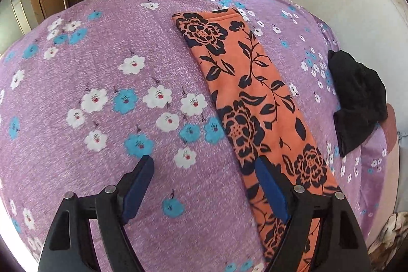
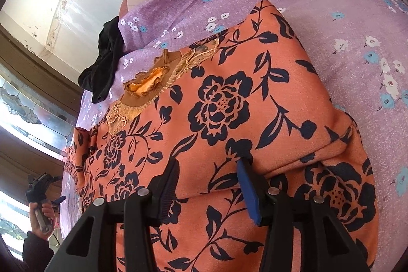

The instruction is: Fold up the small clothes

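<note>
While the orange flowered garment lies spread on the purple flowered bedsheet, the left gripper hangs above the sheet with its jaws wide apart and nothing between them. In the left wrist view a long strip of the garment runs from the far side of the bed toward the camera, passing under the gripper's right finger; the left finger sits over bare sheet. Whether the finger touches the cloth cannot be told.

Seen from the right wrist, the right gripper is also open, its two fingers set low against a folded edge of the garment, with cloth lying in the gap; no grip is visible. The garment's frilled neckline lies farther off, to the left.

A black cloth sits crumpled at the bed's edge, apart from the garment. The left gripper shows small at the lower left of the right wrist view, held in the person's hand.
</note>
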Demonstrator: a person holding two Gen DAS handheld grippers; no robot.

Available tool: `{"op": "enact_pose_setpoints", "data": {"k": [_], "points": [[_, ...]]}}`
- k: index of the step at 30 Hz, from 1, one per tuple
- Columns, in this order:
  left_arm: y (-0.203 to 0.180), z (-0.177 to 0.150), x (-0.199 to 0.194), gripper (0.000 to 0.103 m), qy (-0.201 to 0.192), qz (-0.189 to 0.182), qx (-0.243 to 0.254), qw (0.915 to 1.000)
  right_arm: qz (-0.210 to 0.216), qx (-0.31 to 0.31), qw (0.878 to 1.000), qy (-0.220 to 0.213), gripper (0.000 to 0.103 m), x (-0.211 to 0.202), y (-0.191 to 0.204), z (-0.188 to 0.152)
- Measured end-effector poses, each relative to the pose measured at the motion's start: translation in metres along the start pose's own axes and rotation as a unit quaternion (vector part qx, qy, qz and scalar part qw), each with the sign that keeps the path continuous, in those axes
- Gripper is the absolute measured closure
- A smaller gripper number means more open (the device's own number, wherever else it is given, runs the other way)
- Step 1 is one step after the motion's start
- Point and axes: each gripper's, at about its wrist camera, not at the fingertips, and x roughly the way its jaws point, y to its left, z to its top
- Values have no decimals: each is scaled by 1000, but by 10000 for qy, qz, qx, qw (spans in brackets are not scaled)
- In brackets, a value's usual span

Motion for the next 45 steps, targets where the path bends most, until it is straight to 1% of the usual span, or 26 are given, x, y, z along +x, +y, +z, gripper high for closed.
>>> {"op": "enact_pose_setpoints", "data": {"k": [2, 4, 6, 8, 9, 10, 11, 12, 14, 17, 19, 21, 24, 27, 30, 33, 34, 35, 36, 37, 38, 40, 41, 42, 43, 45], "points": [[-8, 9, 6, 21, -224, 18, 2, 9997, -31, -67, 10000, -2, 49, 0, 3, 0], [-18, 16, 15, 21, -208, -102, 71, 9997, -50, -98, 9999, -5, 48, 1, 4, 0], [-28, 19, 21, 22, -320, -69, 177, 9993, -57, -114, 9999, -6, 48, 1, 4, 0], [-44, 18, 29, 23, -373, -31, 467, 9982, -62, -125, 9999, -18, 48, 2, 4, 0], [-53, 17, 33, 25, -419, 46, 667, 9969, -72, -139, 9999, -27, 48, 2, 4, 0], [-59, 16, 35, 37, -465, 136, 857, 9951, -87, -153, 9998, -36, 48, 2, 5, 0], [-67, 14, 38, 53, -503, 259, 1060, 9928, -108, -172, 9998, -45, 48, 2, 6, 0], [-73, 12, 39, 61, -542, 400, 1215, 9903, -132, -204, 9997, -52, 48, 2, 7, 0], [-78, 10, 39, 96, -540, 522, 1354, 9879, -185, -294, 9994, -61, 48, 2, 9, -1], [-80, 4, 19, 96, -665, 319, 1391, 9875, -202, -312, 9993, -84, 48, 1, 11, -1], [-92, -5, -2, 96, -829, 168, 1677, 9822, -177, -264, 9994, -96, 48, 0, 10, 0], [-110, -19, -26, 96, -918, 4, 2074, 9739, -148, -203, 9996, -121, 48, -2, 9, 0], [-145, -53, -66, 96, -1018, -339, 2741, 9557, -115, -175, 9996, -213, 48, -9, 10, 1], [-185, -102, -102, 96, -1046, -713, 3467, 9294, -128, -218, 9988, -409, 48, -19, 12, 2], [-225, -165, -127, 96, -946, -1044, 4211, 8960, -140, -193, 9980, -583, 48, -29, 11, 6], [-260, -240, -138, 96, -690, -1293, 4944, 8568, -91, -61, 9975, -697, 48, -38, 6, 9], [-268, -263, -139, 93, -527, -1424, 5144, 8440, -89, -21, 9972, -736, 48, -41, 3, 10], [-274, -285, -141, 80, -303, -1611, 5327, 8303, -102, 21, 9969, -777, 48, -43, 0, 12], [-278, -303, -142, 67, -136, -1744, 5460, 8193, -120, 74, 9966, -806, 48, -45, -3, 13], [-277, -319, -147, 34, -90, -1820, 5539, 8124, -122, 149, 9964, -826, 48, -47, -7, 14], [-273, -330, -152, 15, -208, -1922, 5564, 8081, -102, 263, 9960, -847, 48, -49, -12, 16], [-257, -337, -164, 14, -722, -2026, 5569, 8022, -47, 460, 9952, -861, 48, -53, -20, 18], [-248, -334, -166, 14, -919, -2013, 5543, 8024, -26, 524, 9948, -870, 48, -55, -22, 18], [-238, -327, -167, 14, -1066, -2009, 5426, 8086, -18, 548, 9946, -880, 48, -57, -24, 19], [-229, -314, -163, 13, -1173, -1972, 5238, 8204, -30, 542, 9945, -897, 48, -57, -23, 19], [-209, -280, -148, 13, -1348, -1667, 4779, 8519, -81, 419, 9950, -905, 48, -56, -17, 18]]}}
